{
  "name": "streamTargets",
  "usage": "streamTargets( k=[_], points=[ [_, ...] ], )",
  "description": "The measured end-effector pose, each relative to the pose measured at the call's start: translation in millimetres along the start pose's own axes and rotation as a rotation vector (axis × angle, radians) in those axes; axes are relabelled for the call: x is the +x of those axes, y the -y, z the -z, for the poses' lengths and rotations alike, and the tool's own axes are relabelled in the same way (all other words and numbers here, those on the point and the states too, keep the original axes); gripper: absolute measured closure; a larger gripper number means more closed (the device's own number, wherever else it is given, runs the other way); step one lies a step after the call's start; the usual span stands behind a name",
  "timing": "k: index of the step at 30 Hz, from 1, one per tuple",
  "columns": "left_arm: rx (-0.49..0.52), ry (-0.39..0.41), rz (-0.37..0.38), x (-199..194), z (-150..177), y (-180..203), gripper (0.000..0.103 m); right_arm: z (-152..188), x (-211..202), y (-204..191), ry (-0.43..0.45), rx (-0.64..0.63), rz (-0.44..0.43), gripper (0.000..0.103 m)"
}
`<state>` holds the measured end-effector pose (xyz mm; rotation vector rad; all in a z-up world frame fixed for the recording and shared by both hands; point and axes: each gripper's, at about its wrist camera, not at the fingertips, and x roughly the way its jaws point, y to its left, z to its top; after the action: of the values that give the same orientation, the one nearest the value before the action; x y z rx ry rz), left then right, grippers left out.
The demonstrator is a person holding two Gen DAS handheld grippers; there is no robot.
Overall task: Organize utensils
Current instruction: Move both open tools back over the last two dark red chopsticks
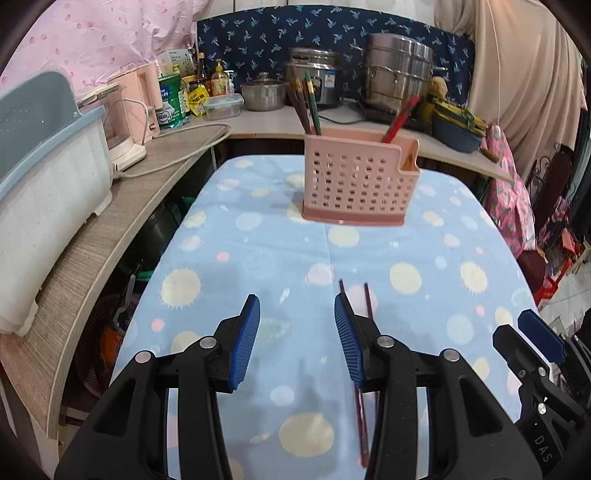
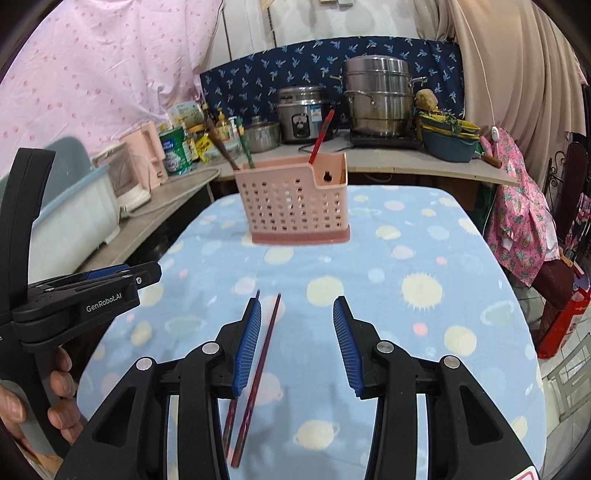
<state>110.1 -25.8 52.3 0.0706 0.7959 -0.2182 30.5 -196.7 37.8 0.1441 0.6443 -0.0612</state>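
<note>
the cloth (image 1: 258, 258) over the worktop was pale blue, dotted with cream-yellow suns, pink spots and faint planets. the utensil holder (image 1: 356, 181) was salmon pink with a grid of small holes and a darker pink base. the chopsticks (image 2: 258, 369) lying on the cloth were dark reddish brown; a red pair (image 1: 400, 118) and a green one (image 1: 312, 101) stood in the holder. both grippers were black with ribbed blue pads (image 1: 245, 343). the back panel (image 1: 258, 33) was navy with light blue sprigs, the curtain (image 2: 92, 74) pink with darker pink dots.
</note>
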Motion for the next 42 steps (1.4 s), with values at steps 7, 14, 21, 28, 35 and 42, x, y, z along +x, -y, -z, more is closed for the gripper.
streamTargets(
  k=[7,14,21,28,35,42],
  points=[
    [0.012,-0.098,-0.001,14,43,-5,0.063,44,7,-10,-0.093,-0.019,-0.016,0.063],
    [0.017,-0.147,-0.008,17,67,-7,0.063,77,14,-20,-0.161,-0.037,-0.032,0.063],
    [0.025,-0.177,-0.016,21,82,-8,0.062,94,18,-27,-0.198,-0.048,-0.044,0.063],
    [0.02,-0.192,-0.027,20,93,-12,0.057,101,23,-38,-0.218,-0.068,-0.06,0.063],
    [0.014,-0.199,-0.035,20,97,-16,0.053,107,31,-46,-0.243,-0.094,-0.061,0.065],
    [0.018,-0.208,-0.033,23,99,-15,0.053,112,39,-48,-0.269,-0.101,-0.063,0.073]
  ],
)
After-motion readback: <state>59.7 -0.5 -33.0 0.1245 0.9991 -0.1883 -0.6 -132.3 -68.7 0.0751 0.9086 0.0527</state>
